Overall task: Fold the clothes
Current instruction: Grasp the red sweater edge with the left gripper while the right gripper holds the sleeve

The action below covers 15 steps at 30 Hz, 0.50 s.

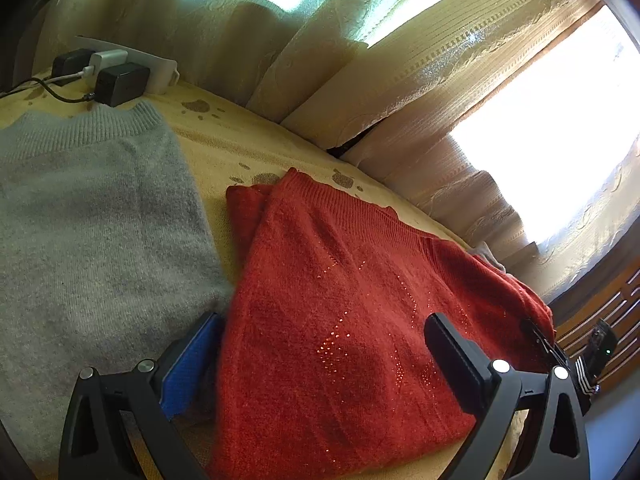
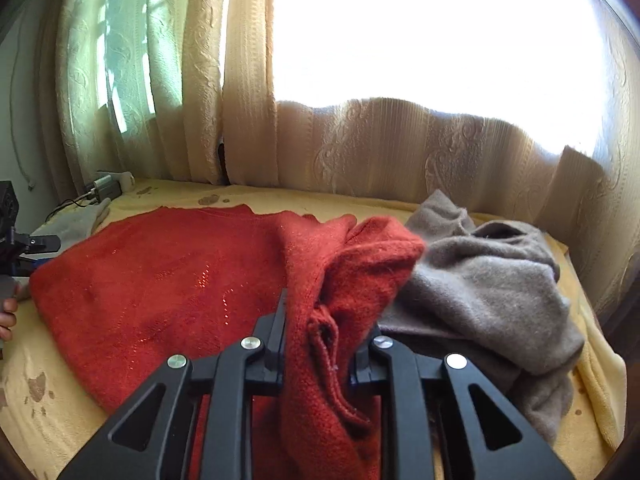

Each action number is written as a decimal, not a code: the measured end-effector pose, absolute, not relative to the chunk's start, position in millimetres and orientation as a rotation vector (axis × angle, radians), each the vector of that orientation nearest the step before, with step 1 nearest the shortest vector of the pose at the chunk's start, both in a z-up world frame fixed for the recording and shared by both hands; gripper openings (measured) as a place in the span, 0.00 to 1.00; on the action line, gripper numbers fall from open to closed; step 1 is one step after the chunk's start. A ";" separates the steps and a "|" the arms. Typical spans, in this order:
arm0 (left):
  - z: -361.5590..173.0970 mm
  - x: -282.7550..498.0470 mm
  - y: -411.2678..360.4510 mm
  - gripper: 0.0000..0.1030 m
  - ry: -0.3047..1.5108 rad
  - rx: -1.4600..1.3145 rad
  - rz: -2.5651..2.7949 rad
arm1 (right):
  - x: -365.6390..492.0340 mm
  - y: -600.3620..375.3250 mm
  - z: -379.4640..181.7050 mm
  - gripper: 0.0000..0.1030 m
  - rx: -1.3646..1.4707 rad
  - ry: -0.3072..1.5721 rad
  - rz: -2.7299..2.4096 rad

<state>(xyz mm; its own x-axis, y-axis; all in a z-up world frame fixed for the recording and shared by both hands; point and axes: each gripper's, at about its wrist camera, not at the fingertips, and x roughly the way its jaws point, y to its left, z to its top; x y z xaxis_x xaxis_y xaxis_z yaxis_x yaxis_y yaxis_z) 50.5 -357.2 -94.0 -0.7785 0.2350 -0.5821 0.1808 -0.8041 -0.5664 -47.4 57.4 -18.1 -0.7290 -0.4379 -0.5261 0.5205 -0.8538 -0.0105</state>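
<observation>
Bunched red knit, likely a sleeve of the red sweater (image 2: 160,280), sits clamped between the right gripper (image 2: 320,344) fingers, nearest the right wrist camera, while the sweater's body lies flat on the bed (image 2: 60,380). Left gripper (image 1: 320,344) fingers stand wide apart over the sweater's near part, grasping nothing, so the body is unpinned; judged risk: pulling the sleeve across drags the whole garment and skews the fold. Further off, a rumpled grey sweater (image 2: 500,280) touches the red one and could snag, and the folded grey sweater (image 1: 80,220) could be disturbed.
</observation>
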 end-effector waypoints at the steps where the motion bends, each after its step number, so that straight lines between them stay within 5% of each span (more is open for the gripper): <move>1: -92.9 51.1 -360.0 0.99 -0.984 -1.024 2.768 | -39.9 58.9 -10.5 0.23 0.671 0.213 -2.517; 9: -86.9 33.9 -387.5 0.99 -1.199 -0.946 2.593 | -37.5 73.1 -3.8 0.22 0.717 0.118 -2.524; 15: -70.5 -7.7 -393.2 0.99 -1.006 -1.025 2.727 | -47.5 84.4 -17.5 0.22 0.783 0.031 -2.507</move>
<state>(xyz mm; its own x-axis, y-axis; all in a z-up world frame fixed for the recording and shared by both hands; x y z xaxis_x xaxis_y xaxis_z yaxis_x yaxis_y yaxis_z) -7.7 -393.2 -70.5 -0.7771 0.2699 -0.5686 0.1643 -0.7852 -0.5971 -47.5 84.4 -17.5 -0.7042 -0.4636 -0.5378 0.4766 -0.8701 0.1260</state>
